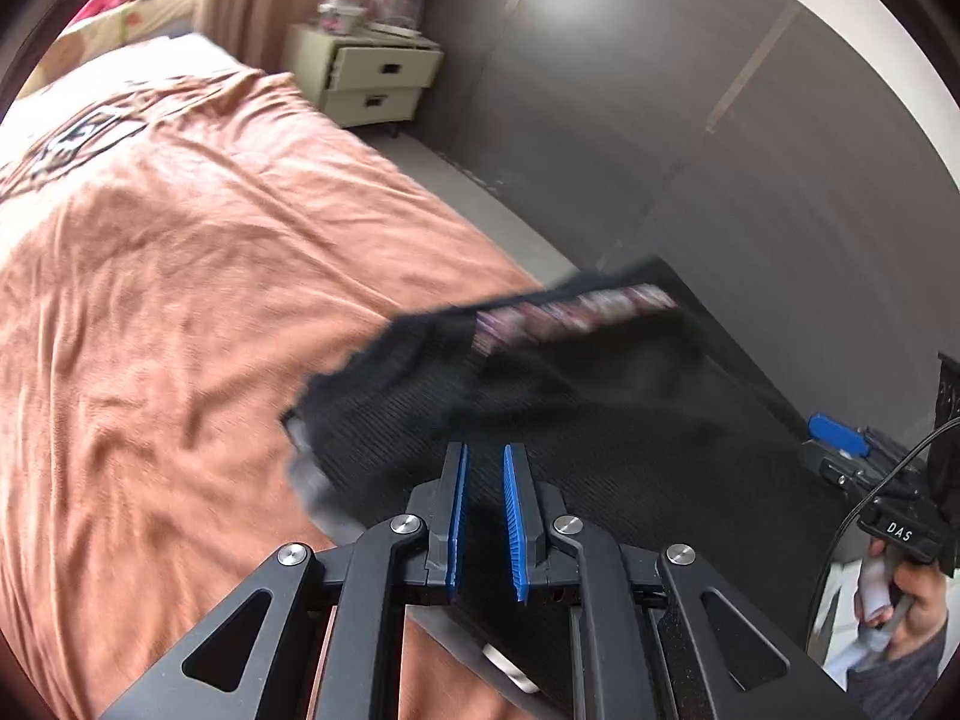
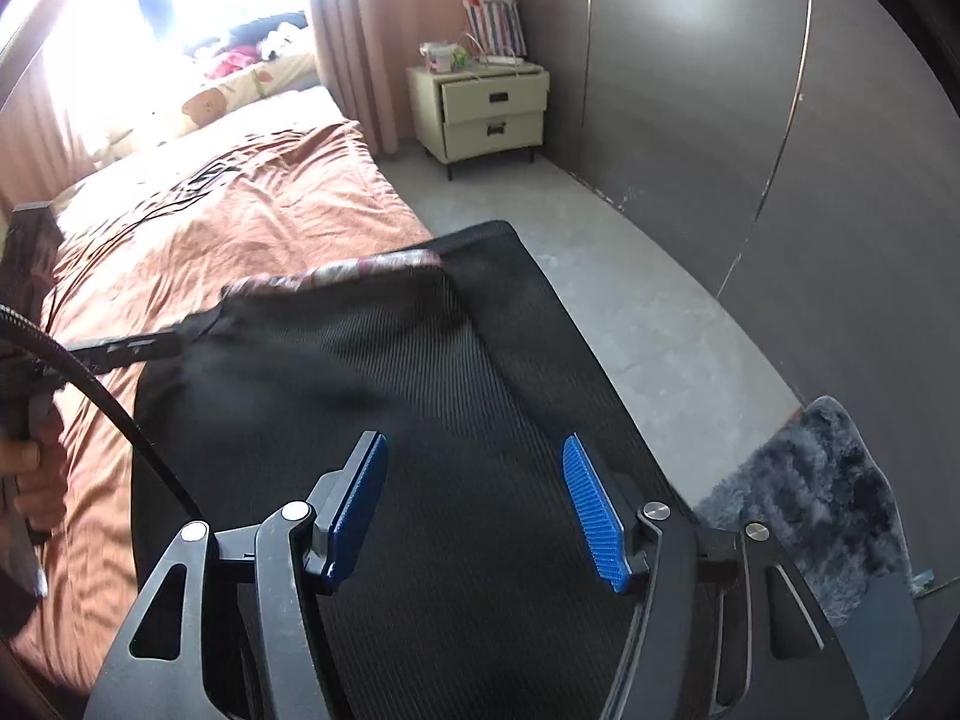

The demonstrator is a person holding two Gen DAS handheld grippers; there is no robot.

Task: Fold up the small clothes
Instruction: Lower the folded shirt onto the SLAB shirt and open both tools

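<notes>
A small dark garment [image 1: 540, 360] with a patterned pink waistband [image 2: 336, 273] hangs blurred over a black mesh chair seat [image 2: 456, 540]. In the left wrist view my left gripper [image 1: 485, 449] has its blue pads almost together, and the dark fabric meets their tips. From the right wrist view its thin fingers [image 2: 132, 351] pinch the garment's left corner. My right gripper [image 2: 474, 439] is open above the mesh seat, nearer than the garment, with nothing between its pads. A hand [image 1: 918, 600] holds its handle at the right edge of the left wrist view.
A bed with a wrinkled orange-brown sheet [image 1: 180, 300] lies left of the chair. A cream nightstand [image 2: 486, 114] with two drawers and a striped bag stands by dark wardrobe doors [image 2: 750, 120]. A grey fluffy rug [image 2: 810, 498] lies on the concrete floor at the right.
</notes>
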